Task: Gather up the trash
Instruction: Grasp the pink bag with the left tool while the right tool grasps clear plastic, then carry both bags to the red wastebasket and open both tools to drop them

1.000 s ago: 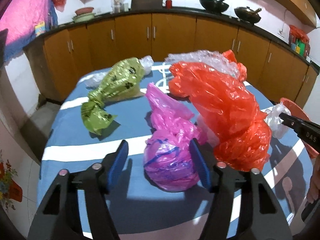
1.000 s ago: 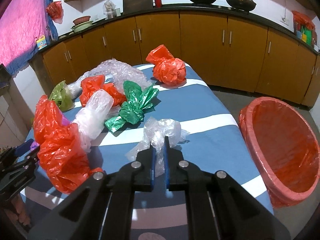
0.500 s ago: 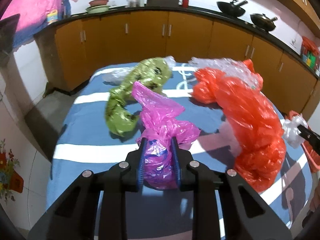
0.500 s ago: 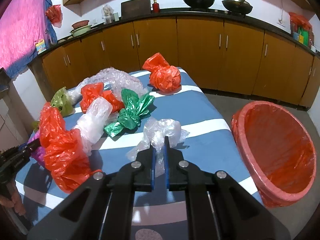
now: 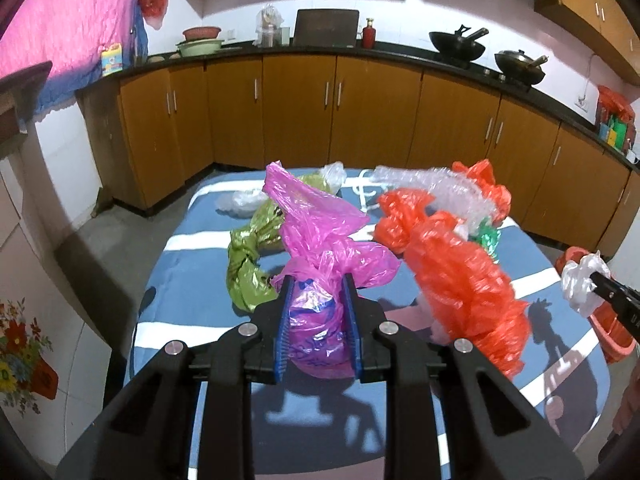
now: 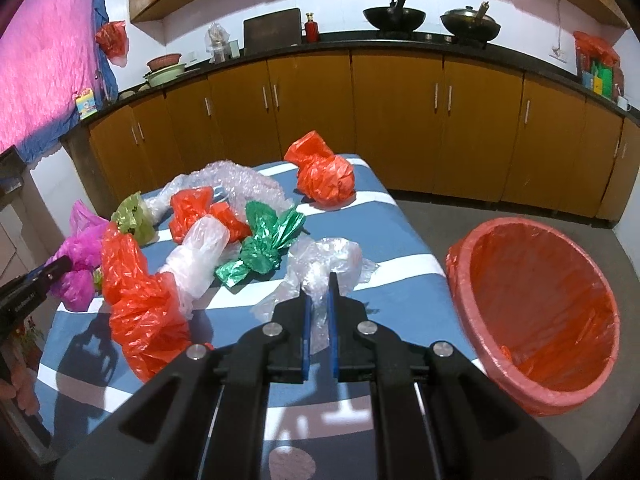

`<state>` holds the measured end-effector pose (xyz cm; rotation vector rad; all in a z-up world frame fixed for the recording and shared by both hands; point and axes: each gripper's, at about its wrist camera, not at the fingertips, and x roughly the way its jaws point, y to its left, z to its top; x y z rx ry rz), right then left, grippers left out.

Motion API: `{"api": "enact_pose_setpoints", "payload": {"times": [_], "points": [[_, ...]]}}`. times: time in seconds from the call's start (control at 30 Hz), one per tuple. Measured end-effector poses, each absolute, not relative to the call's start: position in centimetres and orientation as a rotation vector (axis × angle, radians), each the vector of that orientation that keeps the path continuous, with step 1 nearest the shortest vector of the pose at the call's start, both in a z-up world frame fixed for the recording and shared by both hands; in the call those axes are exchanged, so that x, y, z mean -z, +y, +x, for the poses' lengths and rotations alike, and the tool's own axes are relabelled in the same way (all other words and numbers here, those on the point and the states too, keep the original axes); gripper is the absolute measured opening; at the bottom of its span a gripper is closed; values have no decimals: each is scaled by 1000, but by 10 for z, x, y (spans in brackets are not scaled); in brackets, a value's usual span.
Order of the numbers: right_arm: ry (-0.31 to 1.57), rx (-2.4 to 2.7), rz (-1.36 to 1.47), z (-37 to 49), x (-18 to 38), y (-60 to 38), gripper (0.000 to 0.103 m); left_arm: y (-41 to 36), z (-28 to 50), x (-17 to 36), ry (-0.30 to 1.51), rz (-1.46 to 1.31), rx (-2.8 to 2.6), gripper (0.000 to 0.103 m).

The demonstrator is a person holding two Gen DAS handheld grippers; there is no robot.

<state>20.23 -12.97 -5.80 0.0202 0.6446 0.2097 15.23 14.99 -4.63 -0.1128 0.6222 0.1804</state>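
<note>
My left gripper [image 5: 317,292] is shut on a pink plastic bag [image 5: 320,236] and holds it above the blue striped table [image 5: 192,236]. The pink bag also shows at the left of the right wrist view [image 6: 80,256]. My right gripper [image 6: 318,292] is shut on a clear plastic bag [image 6: 332,260], held above the table's right side. That clear bag shows at the right edge of the left wrist view [image 5: 580,284]. A round bin with a red liner [image 6: 536,312] stands on the floor to the right of the table.
On the table lie a large orange bag [image 5: 464,280], an olive green bag [image 5: 252,256], a green bag [image 6: 264,248], a far orange bag [image 6: 326,176], a whitish bag [image 6: 200,256] and clear bubble wrap [image 6: 232,176]. Wooden cabinets [image 6: 392,120] line the walls.
My left gripper closed on the pink bag and lifted it off the table. My right gripper rose a little with the clear bag still in it.
</note>
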Motion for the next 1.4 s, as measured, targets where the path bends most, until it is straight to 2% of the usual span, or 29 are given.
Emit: {"api": "enact_pose_setpoints", "payload": {"times": [0.8,1.4], "points": [[579,-125,80,182,36,-202,9,77,156,0,531,-35,-76,24],[558,76,145,181,39,-319,9,-75,194,4,558,3,245,24]]}}
